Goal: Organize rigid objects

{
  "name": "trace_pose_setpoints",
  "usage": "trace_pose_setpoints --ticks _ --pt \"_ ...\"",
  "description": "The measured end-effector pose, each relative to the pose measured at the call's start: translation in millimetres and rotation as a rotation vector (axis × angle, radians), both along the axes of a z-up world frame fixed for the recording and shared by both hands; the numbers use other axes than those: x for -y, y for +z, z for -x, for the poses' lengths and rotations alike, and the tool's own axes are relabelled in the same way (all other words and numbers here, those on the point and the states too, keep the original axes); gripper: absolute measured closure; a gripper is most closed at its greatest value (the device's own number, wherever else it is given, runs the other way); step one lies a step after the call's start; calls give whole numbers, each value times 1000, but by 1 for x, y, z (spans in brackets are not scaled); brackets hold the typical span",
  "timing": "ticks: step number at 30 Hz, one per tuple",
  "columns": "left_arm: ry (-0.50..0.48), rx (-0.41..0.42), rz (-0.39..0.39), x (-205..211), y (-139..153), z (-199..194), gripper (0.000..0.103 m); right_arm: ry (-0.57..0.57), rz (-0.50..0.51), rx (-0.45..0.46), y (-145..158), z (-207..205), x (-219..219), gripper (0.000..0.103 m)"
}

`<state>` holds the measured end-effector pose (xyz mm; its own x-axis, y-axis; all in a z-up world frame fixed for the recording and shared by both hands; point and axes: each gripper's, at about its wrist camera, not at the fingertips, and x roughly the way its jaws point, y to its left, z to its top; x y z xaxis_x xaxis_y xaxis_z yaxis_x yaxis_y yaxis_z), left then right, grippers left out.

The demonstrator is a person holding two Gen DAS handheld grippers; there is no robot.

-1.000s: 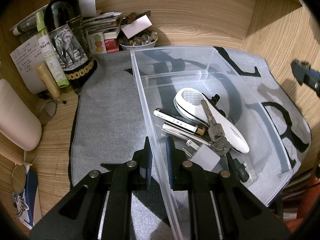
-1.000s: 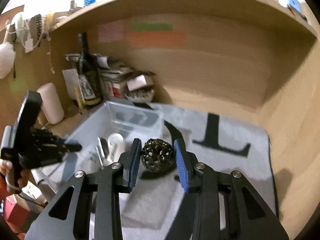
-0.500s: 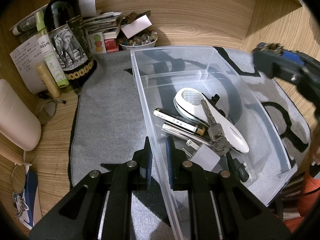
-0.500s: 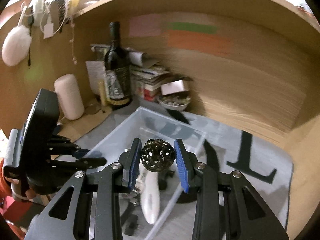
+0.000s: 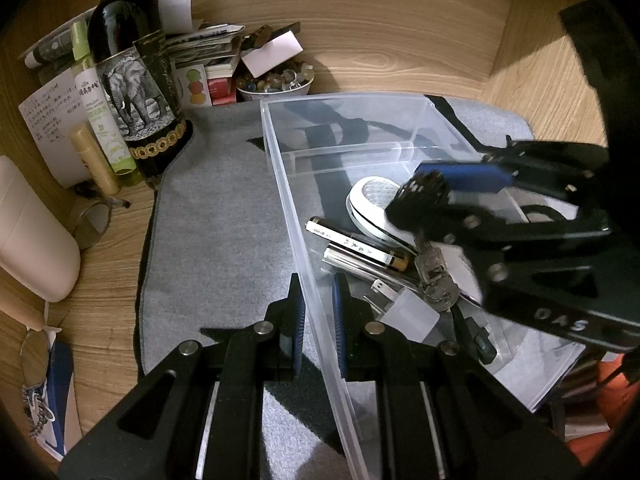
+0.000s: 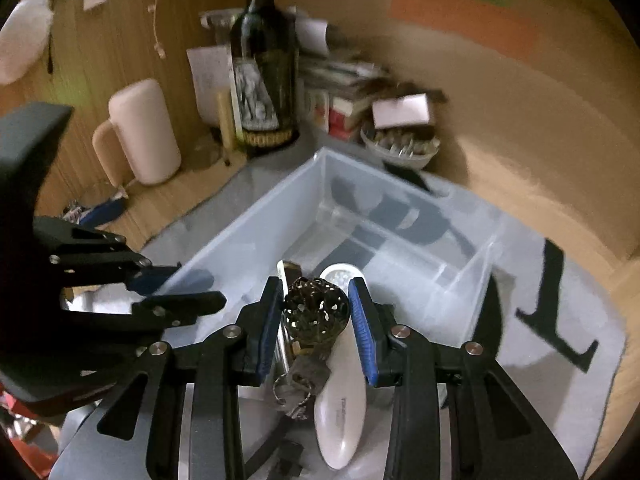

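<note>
A clear plastic bin sits on a grey mat. It holds a white oval device, a bunch of keys, a pen-like tube and a white plug. My left gripper is shut on the bin's near wall. My right gripper is shut on a dark perforated metal ball and holds it above the bin's contents.
A wine bottle, small bottles, papers, a bowl of trinkets and a pink cylinder stand at the back and left. Wooden walls curve round behind. Glasses lie left of the mat.
My right gripper has carried the metal ball from over the mat to above the bin. The left gripper has not moved.
</note>
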<state>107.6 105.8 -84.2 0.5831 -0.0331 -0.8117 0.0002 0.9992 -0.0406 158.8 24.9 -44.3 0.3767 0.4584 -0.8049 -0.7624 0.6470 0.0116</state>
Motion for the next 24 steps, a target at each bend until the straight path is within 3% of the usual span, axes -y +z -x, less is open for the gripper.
trace_pose_setpoints --ticks 4,11,13,15,20,24 --pt "-1 0 2 -1 0 -1 90 12 20 -72 -7 -6 -1 72" --pt "-3 -2 3 -1 1 -2 90 9 57 -86 -13 -8 -4 71" --pt "-3 -2 2 -1 1 -2 90 3 55 -82 -12 -8 -4 56" --pt "-2 -3 1 -1 1 -2 90 -10 46 -60 -10 -7 -1 48" --pt "2 5 -3 -3 3 -2 90 -27 26 -18 2 -3 8 46" --pt "12 19 -14 -3 8 2 90 -51 7 31 14 4 18 36"
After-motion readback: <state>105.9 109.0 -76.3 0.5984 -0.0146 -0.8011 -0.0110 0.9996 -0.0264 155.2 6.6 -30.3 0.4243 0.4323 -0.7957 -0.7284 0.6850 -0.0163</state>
